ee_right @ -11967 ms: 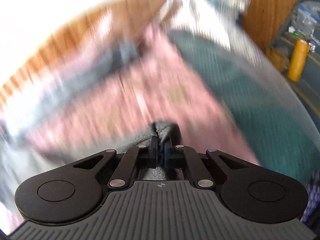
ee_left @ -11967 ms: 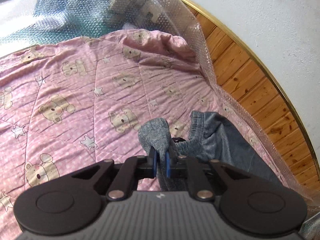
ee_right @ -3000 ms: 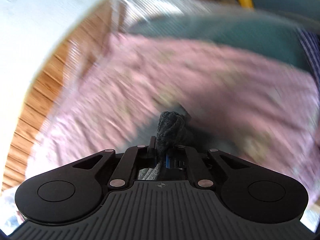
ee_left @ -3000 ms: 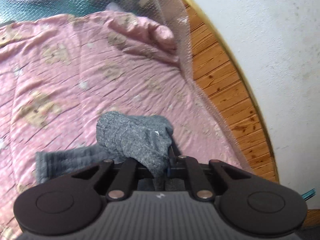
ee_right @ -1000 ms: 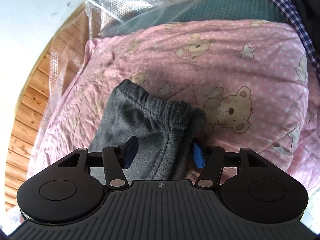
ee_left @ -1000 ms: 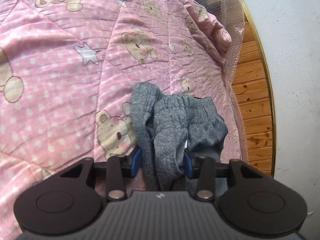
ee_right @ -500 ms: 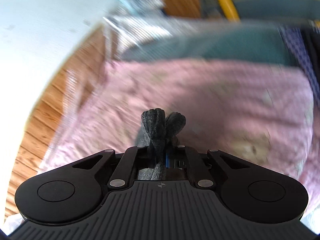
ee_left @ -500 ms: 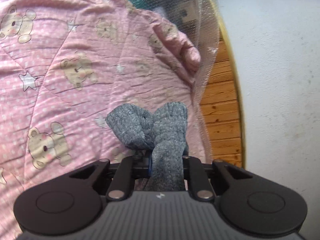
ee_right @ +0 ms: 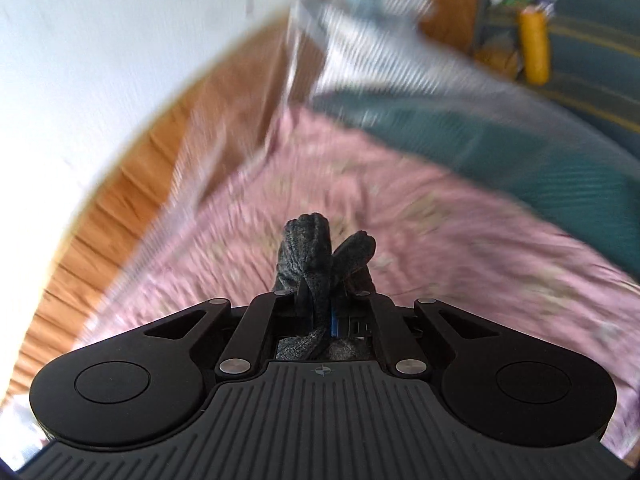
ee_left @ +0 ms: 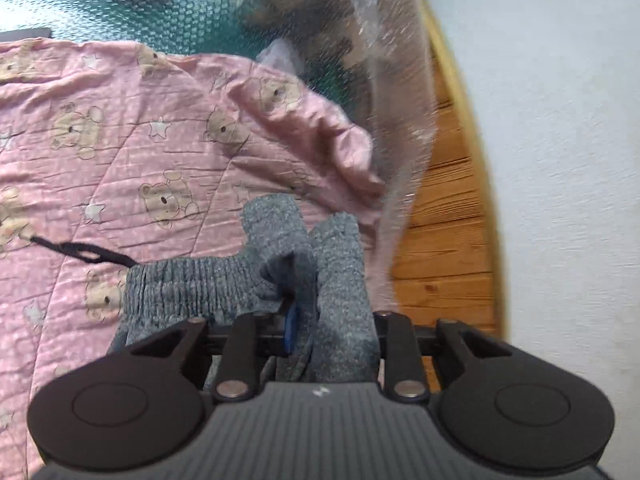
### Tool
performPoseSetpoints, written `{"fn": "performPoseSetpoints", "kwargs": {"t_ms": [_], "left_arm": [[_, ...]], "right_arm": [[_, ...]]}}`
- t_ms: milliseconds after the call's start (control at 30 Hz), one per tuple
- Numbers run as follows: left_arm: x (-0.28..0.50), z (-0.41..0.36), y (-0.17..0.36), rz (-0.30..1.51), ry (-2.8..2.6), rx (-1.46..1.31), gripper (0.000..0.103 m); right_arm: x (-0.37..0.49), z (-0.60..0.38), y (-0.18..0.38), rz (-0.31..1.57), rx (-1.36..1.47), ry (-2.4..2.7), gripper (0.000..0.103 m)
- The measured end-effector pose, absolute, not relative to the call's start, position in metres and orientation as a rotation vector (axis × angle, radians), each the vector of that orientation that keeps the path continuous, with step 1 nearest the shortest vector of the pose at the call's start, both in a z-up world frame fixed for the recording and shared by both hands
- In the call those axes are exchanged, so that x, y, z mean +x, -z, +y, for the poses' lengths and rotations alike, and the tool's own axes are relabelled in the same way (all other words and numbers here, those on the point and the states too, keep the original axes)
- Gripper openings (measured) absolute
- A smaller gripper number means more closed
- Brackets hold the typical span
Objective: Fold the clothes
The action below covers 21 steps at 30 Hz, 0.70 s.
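Grey knit sweatpants (ee_left: 208, 284) with a ribbed elastic waistband and a dark drawstring (ee_left: 80, 252) lie over a pink teddy-bear quilt (ee_left: 120, 152). My left gripper (ee_left: 320, 312) is shut on a thick bunch of the grey fabric, which bulges up between and above its fingers. In the blurred right wrist view my right gripper (ee_right: 324, 312) is shut on another bunch of the sweatpants (ee_right: 312, 248), held above the quilt (ee_right: 440, 232). The fingertips of both grippers are hidden by cloth.
Clear bubble wrap (ee_left: 392, 80) hangs along the bed's right side over a wooden board (ee_left: 444, 232) and a white wall (ee_left: 560, 120). A teal cover (ee_left: 160, 8) lies behind the quilt. In the right wrist view an orange-yellow cylinder (ee_right: 534, 48) stands at the far right.
One second ago both grippers stood open around the folded sweatpants. Both have since shut on the fabric and lifted it; the waistband now trails left and the right wrist view is swinging.
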<state>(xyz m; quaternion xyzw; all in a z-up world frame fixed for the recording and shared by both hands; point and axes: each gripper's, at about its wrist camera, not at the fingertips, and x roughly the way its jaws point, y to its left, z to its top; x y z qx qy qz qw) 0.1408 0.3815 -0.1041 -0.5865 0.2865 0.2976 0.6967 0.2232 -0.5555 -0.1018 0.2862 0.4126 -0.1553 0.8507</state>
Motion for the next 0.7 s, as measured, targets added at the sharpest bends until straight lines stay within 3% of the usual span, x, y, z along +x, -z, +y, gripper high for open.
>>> {"fn": "performPoseSetpoints", "kwargs": {"t_ms": [67,133,167,233,333,467,700], "left_arm": [[0.195,0.39,0.15,0.763,-0.745,-1.255,0.025],[0.231,0.402,0.195,0.87,-0.81,-1.231,0.025],[0.227,0.402,0.201,0.809,-0.833,-1.273,0.025],[0.227,0.397,0.196,0.705,-0.771,-1.284,0.042],[0.23,0.397,0.18,0.667,-0.687,-1.14,0.045],[0.233,0.399,0.161,0.652,-0.637,-0.947,0.047],[0.209,0.378,0.137,0.577,-0.575,-0.942,0.051]], "right_arm": [[0.27,-0.554,0.111,0.945,0.58,0.318,0.01],[0.31,-0.551,0.131,0.947,0.579,0.32,0.034],[0.328,-0.549,0.142,0.936,0.581,0.322,0.034],[0.365,-0.545,0.166,0.916,0.586,0.328,0.039],[0.372,-0.544,0.163,0.777,0.551,0.284,0.05],[0.364,-0.547,0.159,0.707,0.471,0.196,0.051],[0.365,-0.531,0.162,0.753,0.331,0.074,0.051]]}}
